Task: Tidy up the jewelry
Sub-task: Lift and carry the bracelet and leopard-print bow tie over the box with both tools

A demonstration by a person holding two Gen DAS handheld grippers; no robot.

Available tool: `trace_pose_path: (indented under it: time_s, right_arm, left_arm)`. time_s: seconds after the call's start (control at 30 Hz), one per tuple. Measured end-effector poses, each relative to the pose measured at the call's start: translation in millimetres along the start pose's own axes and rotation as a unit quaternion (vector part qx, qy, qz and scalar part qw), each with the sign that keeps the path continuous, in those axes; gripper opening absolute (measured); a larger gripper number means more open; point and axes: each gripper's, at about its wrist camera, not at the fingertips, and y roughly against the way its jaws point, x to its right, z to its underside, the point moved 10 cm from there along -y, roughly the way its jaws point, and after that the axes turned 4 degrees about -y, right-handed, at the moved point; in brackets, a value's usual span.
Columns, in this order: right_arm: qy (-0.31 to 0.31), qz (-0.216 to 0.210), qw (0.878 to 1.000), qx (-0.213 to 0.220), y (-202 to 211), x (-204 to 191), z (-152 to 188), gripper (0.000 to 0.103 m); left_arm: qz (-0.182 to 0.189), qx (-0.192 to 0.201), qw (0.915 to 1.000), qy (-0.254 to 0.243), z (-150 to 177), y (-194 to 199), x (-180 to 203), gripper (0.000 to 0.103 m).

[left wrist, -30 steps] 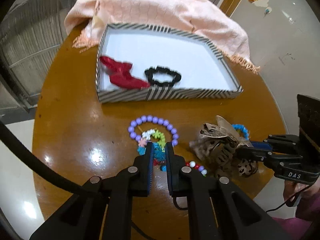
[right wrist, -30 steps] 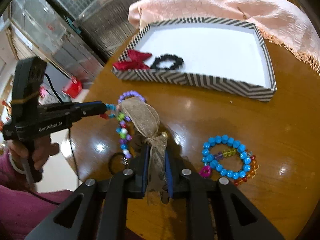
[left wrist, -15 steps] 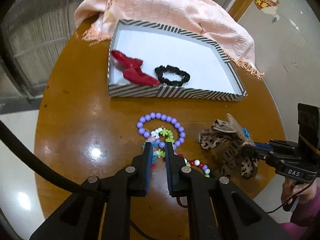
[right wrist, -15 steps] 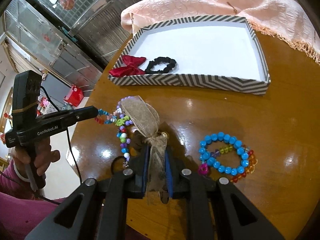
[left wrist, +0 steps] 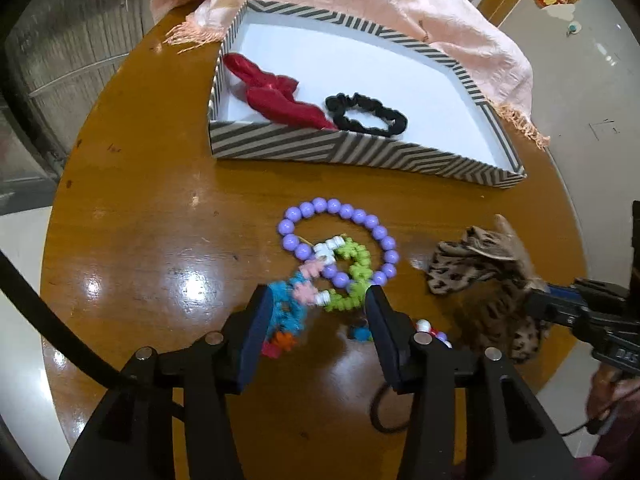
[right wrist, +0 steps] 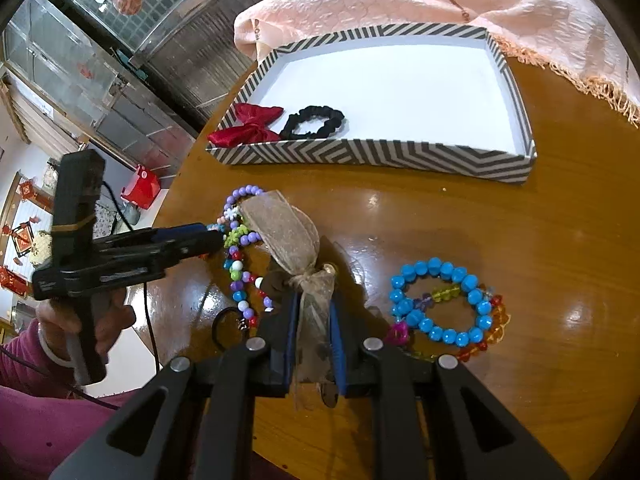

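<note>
My left gripper (left wrist: 318, 300) sits low over the wooden table (left wrist: 140, 200) with its jaws opening wide. A flower-bead bracelet (left wrist: 344, 276) in blue, pink, white and green lies loose between them, overlapping a purple bead bracelet (left wrist: 340, 210). My right gripper (right wrist: 314, 300) is shut on a brown leopard-print bow (right wrist: 284, 228), seen at the right in the left wrist view as the bow (left wrist: 472, 272). The striped tray (left wrist: 360, 152) behind holds a red bow (left wrist: 276, 98) and a black scrunchie (left wrist: 366, 114).
A blue bead bracelet (right wrist: 440, 300) and an orange-red one (right wrist: 496, 332) lie right of my right gripper. A mixed-colour bead string (right wrist: 238, 280) and a black hair tie (right wrist: 224, 328) lie to its left. A peach cloth (left wrist: 360, 0) drapes behind the tray.
The left gripper came down toward the table and its jaws spread apart, letting go of the flower-bead bracelet. The right gripper kept still, clamped on the bow.
</note>
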Motion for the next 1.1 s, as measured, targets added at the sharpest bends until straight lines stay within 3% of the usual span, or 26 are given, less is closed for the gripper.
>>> trace_pose_path:
  time_s: [0.03,0.07,0.1,0.17,0.27,0.4,0.73,0.87,0.93,1.0,1.07,1.1]
  right_arm:
    - [0.0,0.0,1.0,0.0,0,0,0,0.016]
    - [0.0,0.0,1.0,0.0,0,0,0,0.016]
    - [-0.001,0.001,1.0,0.0,0,0,0,0.016]
    - [-0.003,0.002,1.0,0.001,0,1,-2,0.016]
    - [-0.004,0.002,1.0,0.004,1,1,-4,0.016]
    - [-0.004,-0.001,1.0,0.008,4,0,-8,0.016]
    - [0.011,-0.019,0.999,0.042,25,-20,-39,0.016]
    - [0.018,0.0,0.999,0.039,21,-17,-48,0.016]
    - [0.024,0.033,0.999,0.025,13,-11,-46,0.016]
    - [0.03,0.058,0.998,0.016,3,-4,-43,0.027]
    - [0.029,0.056,0.998,0.013,-5,0,-41,0.047]
    - [0.026,0.056,0.998,0.012,-10,2,-41,0.049]
  left_arm:
    - [-0.003,-0.001,1.0,-0.003,0,-1,0,0.037]
    - [-0.005,-0.004,1.0,-0.008,0,-3,0,0.025]
    - [-0.005,-0.012,0.9998,-0.013,1,-6,0,0.019]
    - [-0.006,-0.01,0.9997,-0.021,1,-7,0,0.017]
    - [-0.008,-0.015,0.9995,-0.027,2,-6,-1,0.007]
    - [0.014,-0.012,0.9997,-0.019,-1,9,-1,0.007]
    - [0.021,0.049,0.9981,-0.032,-48,72,3,0.007]
    - [0.01,0.065,0.9971,-0.038,-62,80,2,0.007]
    - [0.011,0.068,0.997,-0.035,-65,81,1,0.007]
    - [0.01,0.066,0.9972,-0.033,-65,79,0,0.007]
    - [0.01,0.063,0.9975,-0.032,-64,76,0,0.007]
    - [0.011,0.06,0.9977,-0.03,-64,75,0,0.007]
